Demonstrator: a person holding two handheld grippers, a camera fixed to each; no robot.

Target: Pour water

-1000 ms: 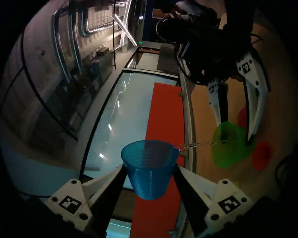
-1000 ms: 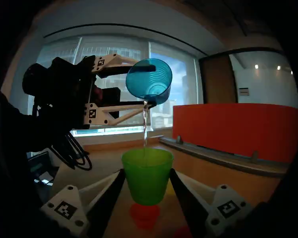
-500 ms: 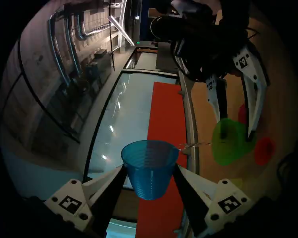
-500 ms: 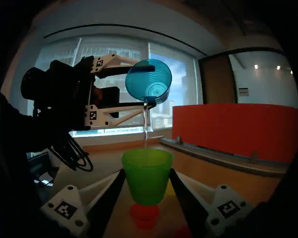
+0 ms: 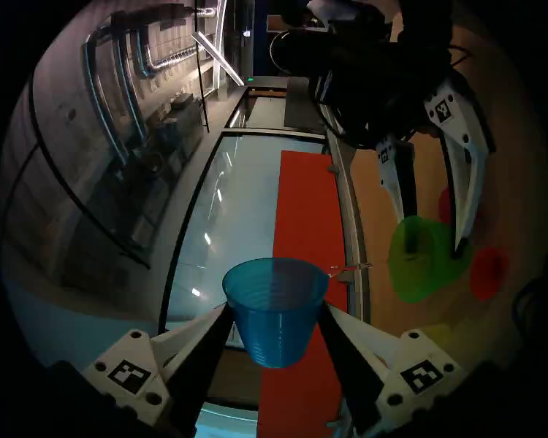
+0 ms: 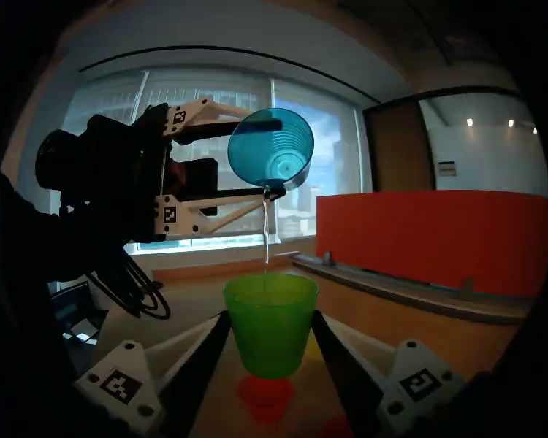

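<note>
You are pouring water, mid-stream.
Your left gripper is clamping the tipped blue cup above the upright green cup, which your right gripper is grasping. A thin stream is falling in, so the pour is probably ending, with righting the cup left.

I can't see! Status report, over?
Left gripper shut on tipped blue cup. Right gripper shut on green cup. Thin water stream landing inside. Nothing blocking.

Translucent ribbed plastic blue cup, translucent smooth green cup
</note>
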